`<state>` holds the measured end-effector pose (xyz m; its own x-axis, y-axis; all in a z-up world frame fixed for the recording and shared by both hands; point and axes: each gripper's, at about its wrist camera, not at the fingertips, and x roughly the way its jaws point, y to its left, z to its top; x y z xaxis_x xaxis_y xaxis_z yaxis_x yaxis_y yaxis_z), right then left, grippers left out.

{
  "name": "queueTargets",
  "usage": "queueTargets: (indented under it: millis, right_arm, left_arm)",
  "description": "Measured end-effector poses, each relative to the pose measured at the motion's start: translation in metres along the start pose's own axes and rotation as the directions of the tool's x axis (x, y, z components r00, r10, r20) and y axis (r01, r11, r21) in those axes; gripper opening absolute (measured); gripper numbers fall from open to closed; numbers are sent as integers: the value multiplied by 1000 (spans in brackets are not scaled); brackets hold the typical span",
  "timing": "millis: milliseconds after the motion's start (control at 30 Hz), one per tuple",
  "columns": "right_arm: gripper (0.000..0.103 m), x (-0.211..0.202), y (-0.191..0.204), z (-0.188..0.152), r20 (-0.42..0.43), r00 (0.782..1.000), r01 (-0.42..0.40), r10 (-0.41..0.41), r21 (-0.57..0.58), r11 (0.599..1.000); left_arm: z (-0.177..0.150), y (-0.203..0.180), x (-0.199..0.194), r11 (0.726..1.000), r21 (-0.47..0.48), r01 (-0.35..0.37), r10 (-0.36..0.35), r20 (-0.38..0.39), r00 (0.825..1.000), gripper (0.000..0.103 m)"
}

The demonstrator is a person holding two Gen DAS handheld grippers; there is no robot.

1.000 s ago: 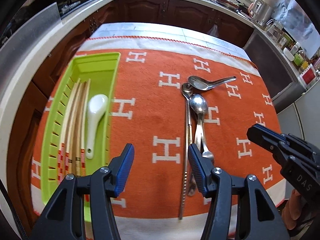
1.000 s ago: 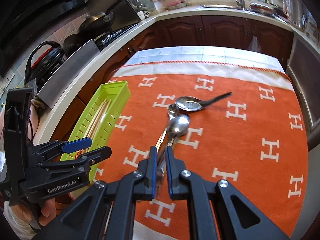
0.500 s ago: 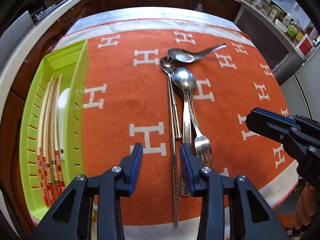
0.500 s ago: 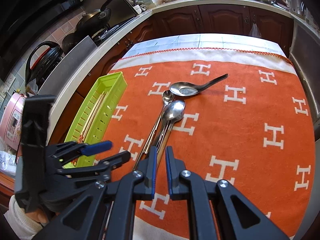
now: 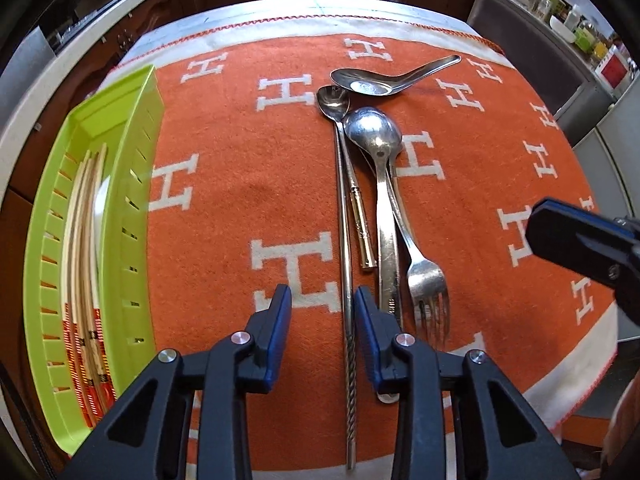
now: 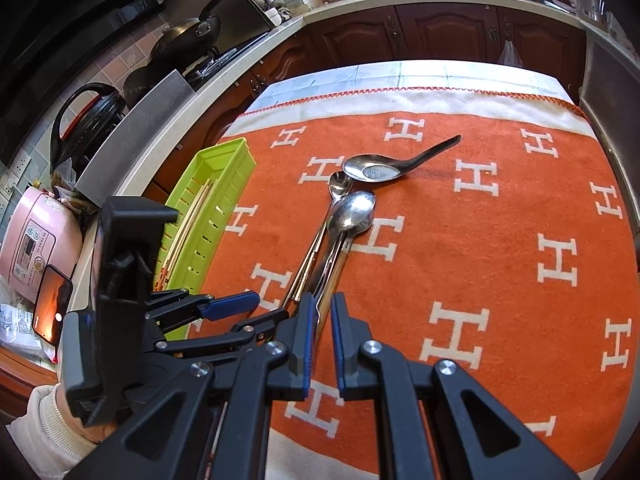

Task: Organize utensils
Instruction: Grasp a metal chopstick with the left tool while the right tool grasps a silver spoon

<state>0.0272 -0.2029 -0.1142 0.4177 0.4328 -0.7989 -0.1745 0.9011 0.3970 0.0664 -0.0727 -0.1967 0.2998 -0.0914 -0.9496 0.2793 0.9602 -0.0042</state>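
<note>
Steel utensils lie together on the orange cloth: a long thin steel chopstick, a gold-handled spoon, a large spoon, a fork and a soup spoon across the far end. My left gripper is open, low over the cloth, its fingers either side of the chopstick. My right gripper is nearly closed and empty, held above the utensil handles; it shows at the right edge of the left wrist view. The green tray at the left holds chopsticks and a white spoon.
The orange cloth covers a table with a white border near me. A kitchen counter with pans and a pink cooker runs along the left. Dark wooden cabinets stand behind.
My left gripper has moved forward and down toward the utensils and its fingers now straddle the long chopstick. My right gripper has stayed nearly closed, shifting only slightly.
</note>
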Motion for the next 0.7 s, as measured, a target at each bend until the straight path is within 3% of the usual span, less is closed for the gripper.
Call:
queueTargets:
  millis: [67,233,300,333,367,700]
  right_arm:
    - [9,-2,1,0,7,1000,-4,4,2,1000]
    - [9,-4,5,1,29,1000,-9,9,6,1000]
    - [9,-4,6,2,36,999,-7,7,7,1000]
    - [9,-3,6,2,37,999,-6,6,8,1000]
    - [9,-3,5,2,36,999,-7,6,12,1000]
    - [11,11,-12,-3,-10,1000,4,-3,81,997]
  left_arm:
    - [0,-2,0,1000,12,-15,14,18,1000,38]
    - [0,0,0,1000,3,-16,16,41,999,40]
    - [-1,-1,-2,1000,3,-17,17,49,999,30]
    - [-2,-1,-2,1000,3,-13,13,53,998,8]
    - [-2,-2,-2,1000,0,-9,9,51,999,4]
    - [-9,10,-19,999,-21,43,-42,42,998,3]
